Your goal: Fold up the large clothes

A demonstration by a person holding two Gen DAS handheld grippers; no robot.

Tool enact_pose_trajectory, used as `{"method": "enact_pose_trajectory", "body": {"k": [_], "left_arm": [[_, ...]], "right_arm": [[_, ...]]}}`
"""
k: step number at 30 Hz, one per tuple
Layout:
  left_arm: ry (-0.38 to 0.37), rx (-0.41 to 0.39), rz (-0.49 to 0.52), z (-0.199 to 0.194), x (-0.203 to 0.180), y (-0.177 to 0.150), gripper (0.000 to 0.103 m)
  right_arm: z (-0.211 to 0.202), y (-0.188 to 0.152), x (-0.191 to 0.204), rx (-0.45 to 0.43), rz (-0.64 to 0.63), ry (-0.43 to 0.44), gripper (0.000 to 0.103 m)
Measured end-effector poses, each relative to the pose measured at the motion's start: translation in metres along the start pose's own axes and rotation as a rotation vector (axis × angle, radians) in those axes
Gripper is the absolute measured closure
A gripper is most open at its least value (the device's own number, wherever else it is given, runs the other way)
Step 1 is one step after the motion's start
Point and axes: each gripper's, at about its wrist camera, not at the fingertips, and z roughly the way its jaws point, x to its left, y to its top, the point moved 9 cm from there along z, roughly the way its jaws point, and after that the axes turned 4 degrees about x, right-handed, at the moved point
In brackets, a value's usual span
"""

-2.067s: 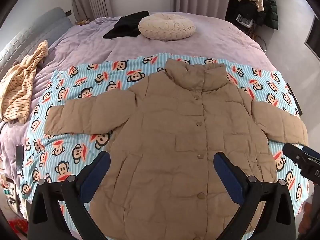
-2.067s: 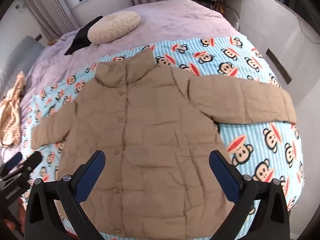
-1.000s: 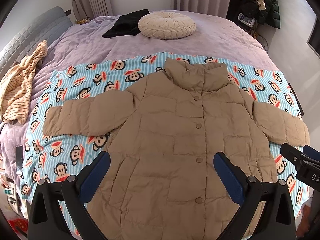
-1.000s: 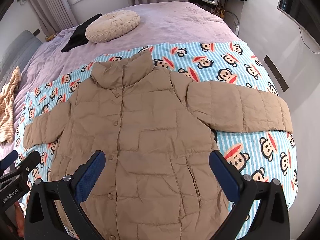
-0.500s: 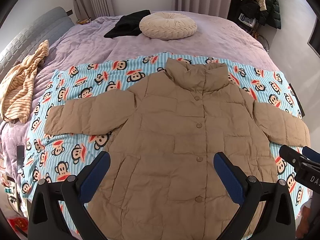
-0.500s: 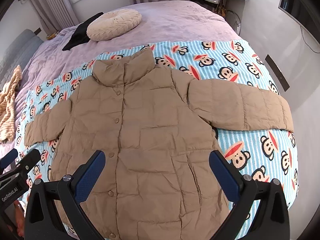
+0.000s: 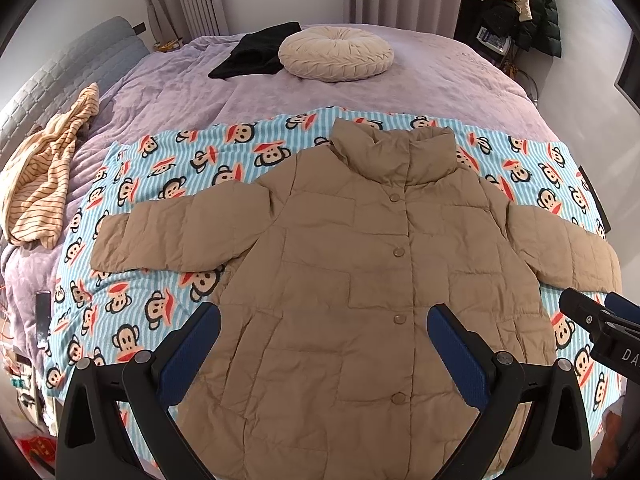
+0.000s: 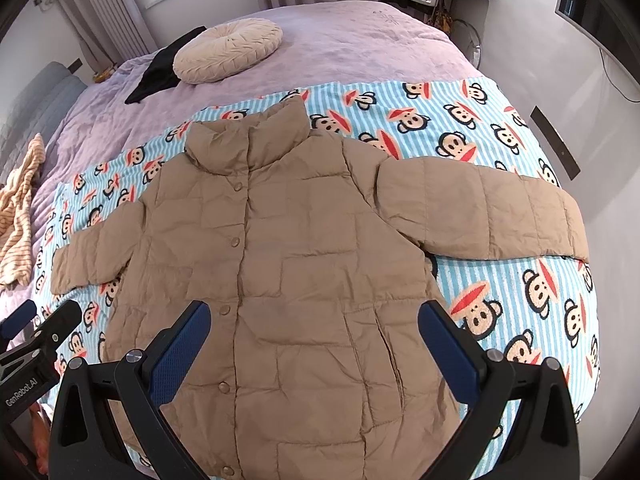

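A tan puffer jacket lies flat and buttoned, front up, on a blue striped monkey-print blanket, collar toward the far side and both sleeves spread sideways. My left gripper hovers open above the jacket's lower front, nothing between its blue pads. My right gripper also hangs open over the lower front, holding nothing. Each gripper shows at the edge of the other's view: the right gripper near the right sleeve, the left gripper near the left sleeve.
The blanket lies on a lilac bed. A round cream cushion and a black garment lie at the far side. A striped yellow garment lies at the left edge. Coats hang on a rack at the back right.
Both grippers have drifted slightly over the jacket, the views shifting a little. The jacket lies as before and both grippers stay open.
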Motion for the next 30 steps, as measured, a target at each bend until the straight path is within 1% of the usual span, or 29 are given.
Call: {"method": "enact_pose_trajectory", "body": {"k": [25, 30], "left_arm": [[0.01, -0.006, -0.01, -0.0046, 0.0011, -0.0021, 0.0], [0.008, 0.004, -0.013, -0.004, 0.0016, -0.0028, 0.0]], "right_arm": [[-0.0002, -0.0004, 0.0002, 0.009, 0.004, 0.004, 0.0], [-0.0007, -0.0013, 0.0008, 0.01, 0.0, 0.004, 0.0]]}}
